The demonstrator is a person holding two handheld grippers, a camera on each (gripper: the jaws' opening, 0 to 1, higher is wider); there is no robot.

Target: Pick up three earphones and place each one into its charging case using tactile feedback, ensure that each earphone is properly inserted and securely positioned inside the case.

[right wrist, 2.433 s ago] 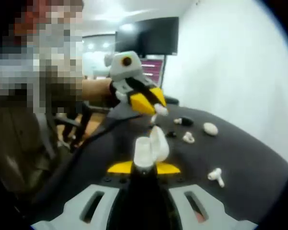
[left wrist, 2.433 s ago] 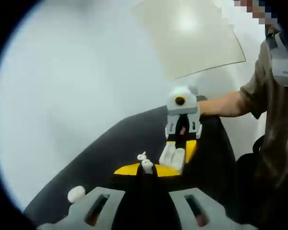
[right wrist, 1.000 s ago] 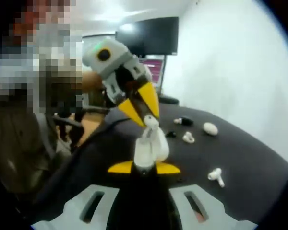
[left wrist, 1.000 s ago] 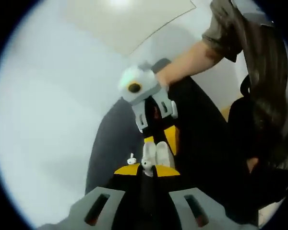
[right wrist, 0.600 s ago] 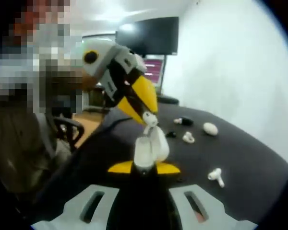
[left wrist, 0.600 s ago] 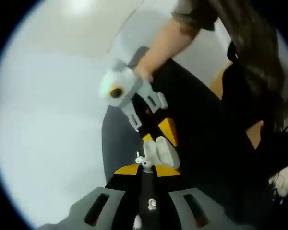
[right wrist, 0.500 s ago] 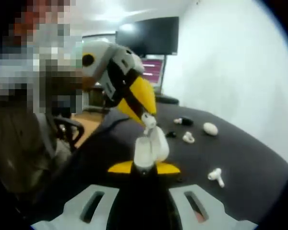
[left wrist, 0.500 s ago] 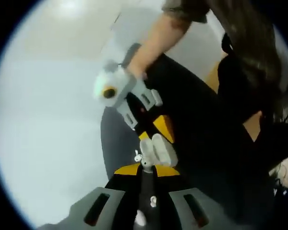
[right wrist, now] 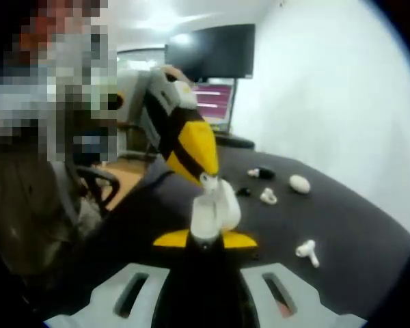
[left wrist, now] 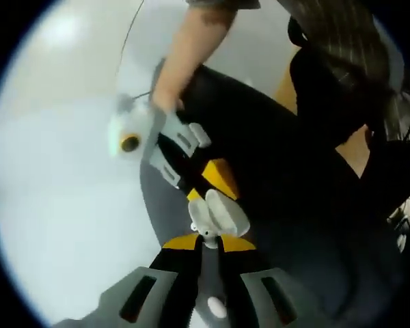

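The right claw [right wrist: 203,240] is clamped on the open white charging case [right wrist: 206,213], its yellow-tipped jaws pinching the lower body so the mouth of the case faces up and away, lid [right wrist: 229,203] swung back. Held off the table like this, the case gives a steady, open target for the other hand to work into.

The left claw [left wrist: 206,240] has its jaws together on a small white earphone [left wrist: 209,238], gripped right at the tips so most of the bud stays free to enter its slot. In the right gripper view that claw comes down at a slant from the upper left, and the earphone sits at the rim of the case, touching it or just above; I cannot tell whether it is seated. In the left gripper view the case lies just beyond the tips, with the right claw gripping it from the far side.

My reading is that the insertion is in progress: the two tools meet nose to nose so the bud can be pressed in while the case is braced against the push.

Beyond the right claw, on the dark table [right wrist: 355,239], lie a loose earphone [right wrist: 306,251] to the right, another small white piece [right wrist: 267,197] farther off, a closed white case [right wrist: 299,183] and a dark item [right wrist: 262,173] at the far end.
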